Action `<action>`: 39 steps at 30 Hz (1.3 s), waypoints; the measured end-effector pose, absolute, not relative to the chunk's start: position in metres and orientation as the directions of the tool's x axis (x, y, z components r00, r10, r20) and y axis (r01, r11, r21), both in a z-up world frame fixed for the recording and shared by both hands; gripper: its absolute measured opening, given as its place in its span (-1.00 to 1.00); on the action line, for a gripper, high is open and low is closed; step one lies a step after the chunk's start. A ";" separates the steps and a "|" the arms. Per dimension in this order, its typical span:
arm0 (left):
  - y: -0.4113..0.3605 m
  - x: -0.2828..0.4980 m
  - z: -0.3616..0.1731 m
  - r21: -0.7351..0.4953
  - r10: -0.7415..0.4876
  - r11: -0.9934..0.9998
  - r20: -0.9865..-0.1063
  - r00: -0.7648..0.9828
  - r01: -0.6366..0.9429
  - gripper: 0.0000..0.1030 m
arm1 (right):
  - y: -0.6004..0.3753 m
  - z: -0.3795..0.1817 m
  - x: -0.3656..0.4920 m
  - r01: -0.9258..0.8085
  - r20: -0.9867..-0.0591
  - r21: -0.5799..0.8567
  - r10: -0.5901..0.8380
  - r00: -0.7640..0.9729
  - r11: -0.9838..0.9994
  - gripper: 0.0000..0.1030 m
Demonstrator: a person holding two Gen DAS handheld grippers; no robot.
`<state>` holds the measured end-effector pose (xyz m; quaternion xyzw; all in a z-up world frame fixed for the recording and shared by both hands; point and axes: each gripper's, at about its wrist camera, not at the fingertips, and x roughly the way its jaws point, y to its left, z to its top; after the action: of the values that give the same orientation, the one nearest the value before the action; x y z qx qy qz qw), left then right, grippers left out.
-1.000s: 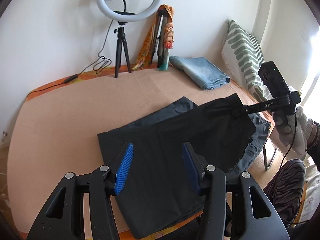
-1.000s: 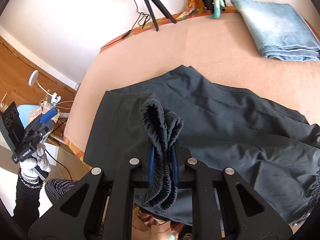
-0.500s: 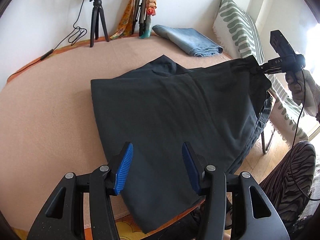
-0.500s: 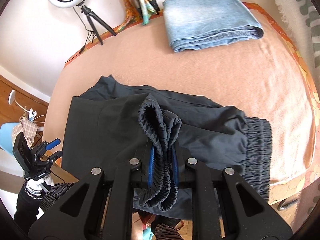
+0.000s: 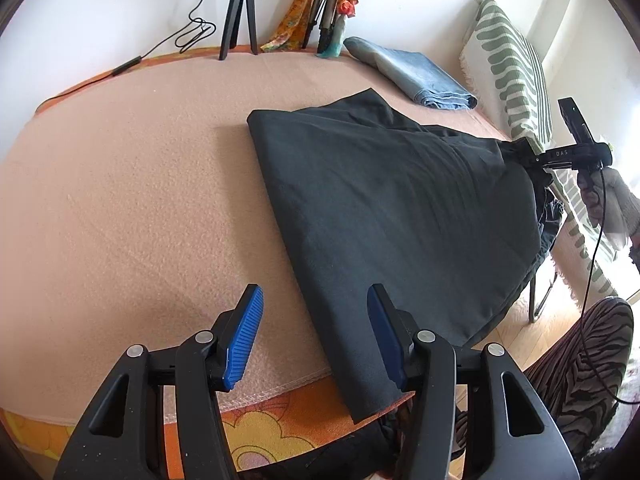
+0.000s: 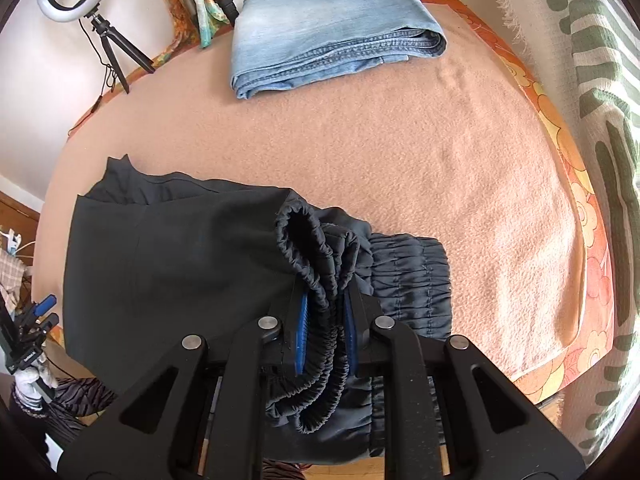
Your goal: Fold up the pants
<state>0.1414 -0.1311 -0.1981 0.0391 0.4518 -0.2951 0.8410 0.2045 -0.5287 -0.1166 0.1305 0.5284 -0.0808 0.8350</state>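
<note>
Black pants (image 5: 384,200) lie folded lengthwise across the pink blanket, one end hanging over the near edge. My left gripper (image 5: 314,334) is open and empty, just above the blanket beside the pants' near hem. My right gripper (image 6: 325,322) is shut on the bunched elastic waistband (image 6: 316,248) and holds it a little above the blanket; it also shows in the left wrist view (image 5: 532,156) at the far right. The lower waistband layer (image 6: 408,276) lies flat on the blanket.
Folded blue jeans (image 6: 328,36) lie at the back of the blanket (image 6: 460,152). A ring light tripod (image 5: 238,8) and cable stand at the back edge by the wall. A green striped cushion (image 6: 592,80) lies on the right. The person's striped legs (image 5: 580,368) are near the front.
My left gripper has moved left and down toward the pants' near hem. My right gripper has carried the waistband to the right, pulling the pants straighter.
</note>
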 end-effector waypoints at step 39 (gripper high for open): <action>-0.120 0.147 -0.220 -0.617 -0.733 0.680 -0.591 0.337 0.397 -0.50 | -0.171 -0.138 0.352 -0.142 -0.904 0.188 0.228 0.363 0.972 0.01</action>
<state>0.1469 -0.1204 -0.2205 -0.1852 0.4535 -0.3548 0.7964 0.3519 -0.1712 -0.1382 0.0388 0.5532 0.1123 0.8245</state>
